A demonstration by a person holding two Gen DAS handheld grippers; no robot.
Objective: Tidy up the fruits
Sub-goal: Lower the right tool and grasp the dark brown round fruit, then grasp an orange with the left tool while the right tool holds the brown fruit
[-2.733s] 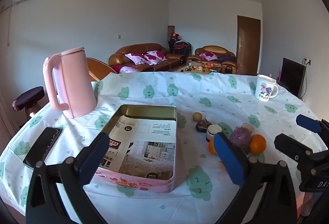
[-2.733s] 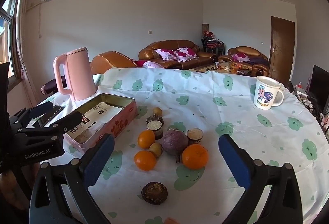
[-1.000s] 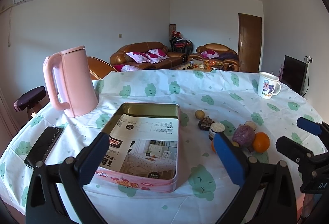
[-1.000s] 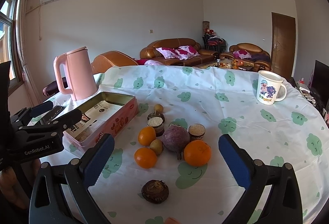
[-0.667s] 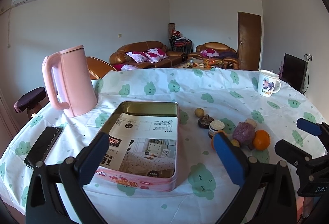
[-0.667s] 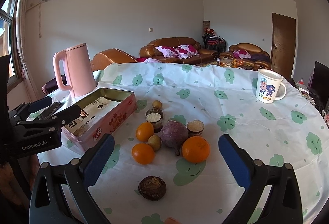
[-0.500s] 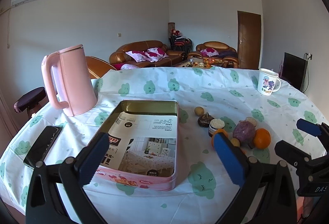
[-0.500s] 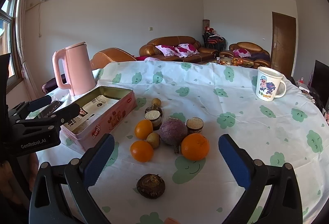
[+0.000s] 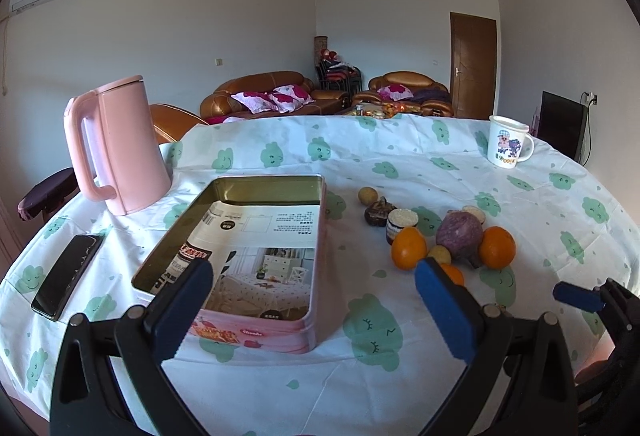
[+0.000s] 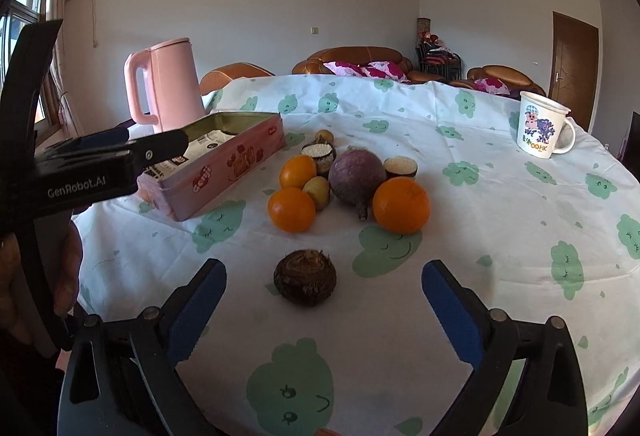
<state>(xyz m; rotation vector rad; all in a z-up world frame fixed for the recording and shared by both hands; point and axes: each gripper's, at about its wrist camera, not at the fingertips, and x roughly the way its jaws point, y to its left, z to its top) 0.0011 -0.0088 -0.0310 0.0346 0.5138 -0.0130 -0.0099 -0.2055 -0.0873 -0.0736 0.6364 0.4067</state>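
A pink tin [image 9: 256,332] lined with printed paper lies open on the table, with my left gripper [image 9: 312,268] open above its near end. That gripper also shows at the left edge of the right wrist view [image 10: 120,152]. Right of the tin [image 10: 224,172] lies a cluster: three oranges [image 10: 401,205], a purple round root [image 10: 356,174], small yellow fruits [image 10: 318,192] and cut halves with white tops [image 10: 400,166]. A brown rough root [image 10: 306,282] lies alone, nearer. My right gripper [image 10: 322,272] hangs low over it, jaws closing, with the root between the pads and untouched.
A pink kettle [image 9: 116,152] stands behind the tin on the left. A dark phone [image 9: 66,276] lies near the table's left edge. A white cartoon mug [image 10: 540,130] stands at the far right. The green-patterned cloth [image 10: 520,236] covers the round table.
My right gripper has sunk toward the table and come close to the brown root, and its jaws have narrowed a little. The left gripper has hardly moved.
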